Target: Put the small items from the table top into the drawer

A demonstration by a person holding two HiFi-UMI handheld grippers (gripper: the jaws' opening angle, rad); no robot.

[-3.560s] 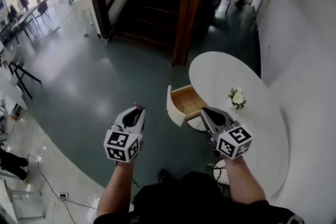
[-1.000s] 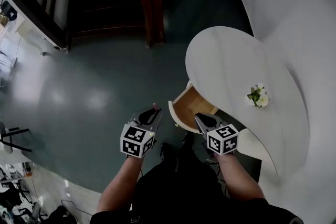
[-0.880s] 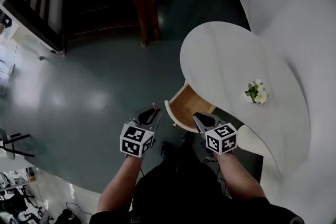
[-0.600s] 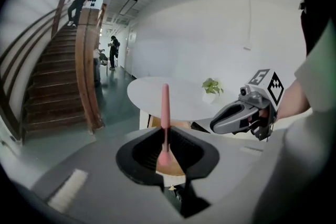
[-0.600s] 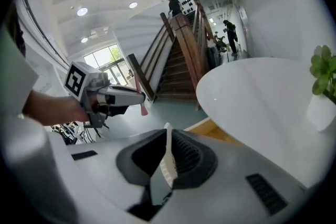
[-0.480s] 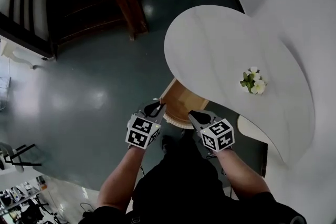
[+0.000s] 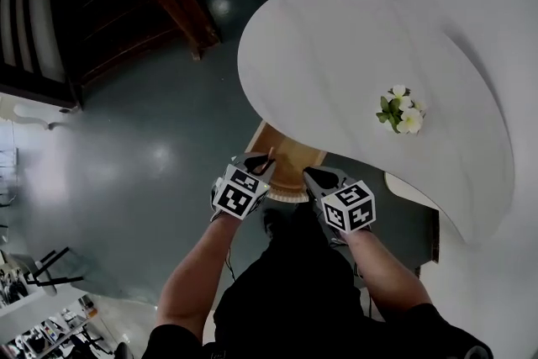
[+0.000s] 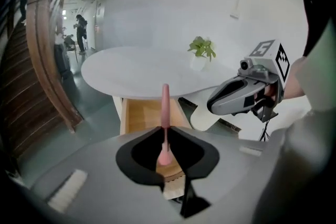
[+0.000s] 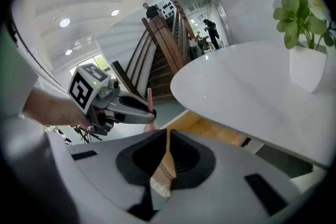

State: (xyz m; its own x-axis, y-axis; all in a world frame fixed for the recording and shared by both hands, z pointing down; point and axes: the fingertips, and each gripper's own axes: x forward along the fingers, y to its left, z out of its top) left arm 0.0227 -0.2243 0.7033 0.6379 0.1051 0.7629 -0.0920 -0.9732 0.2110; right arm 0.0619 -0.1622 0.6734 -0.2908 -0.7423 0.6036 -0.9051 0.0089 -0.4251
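L gripper (image 8: 165,136) jaws clamped on a thin pink stick (image 8: 165,105); the stick pokes fwd past the tips. R gripper (image 9: 168,139) jaws pressed together, nothing btwn them. Head view: both grippers side by side, near the front of the open wooden drawer (image 7: 290,160), which lies at 12 o'clock under the white table top (image 7: 328,46). Potted plant (image 7: 398,110) on the top at 2 o'clock, well apart.

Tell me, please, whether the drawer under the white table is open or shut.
Open. The drawer sticks out from under the table edge, its wooden inside showing in all three views.
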